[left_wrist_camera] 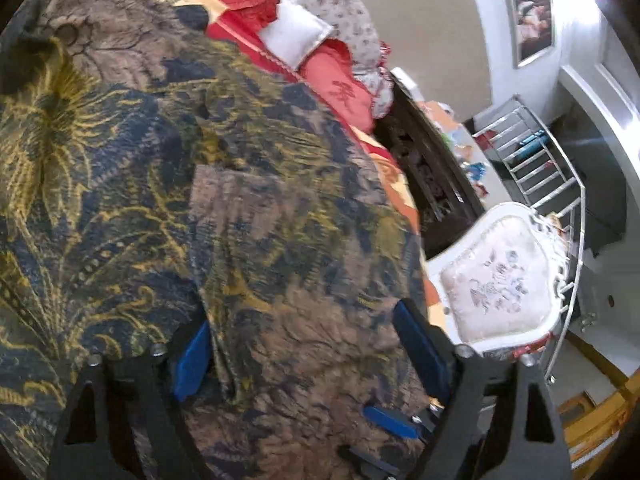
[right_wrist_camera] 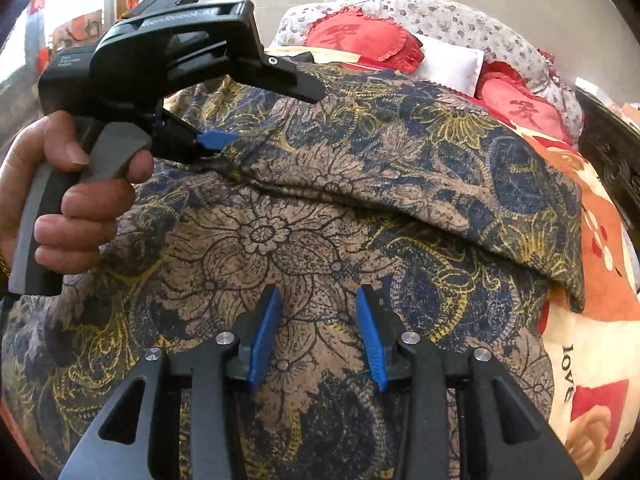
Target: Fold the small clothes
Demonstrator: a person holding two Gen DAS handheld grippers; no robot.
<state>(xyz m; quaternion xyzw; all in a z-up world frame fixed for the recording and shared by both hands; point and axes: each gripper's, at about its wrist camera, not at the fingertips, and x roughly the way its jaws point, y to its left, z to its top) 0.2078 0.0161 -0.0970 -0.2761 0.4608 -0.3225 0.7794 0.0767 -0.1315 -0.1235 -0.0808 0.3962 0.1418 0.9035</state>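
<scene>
The left hand-held gripper (right_wrist_camera: 218, 140) stands wide over a raised fold of the patterned garment (right_wrist_camera: 360, 208), which is spread across the bed (right_wrist_camera: 600, 240). The right hand-held gripper (right_wrist_camera: 318, 334) hovers half open above its middle, holding nothing.

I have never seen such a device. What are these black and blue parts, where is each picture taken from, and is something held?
There is no robot. A person holds one hand-held gripper in each hand; each carries a camera looking along its two blue fingers. The left camera shows the left hand-held gripper open above a flowered garment on a bed. The right camera shows the right hand-held gripper open over the same garment, gripping nothing. There you also see the person's hand holding the left tool, its blue fingertip at a fold. Red cushions lie behind.
</scene>
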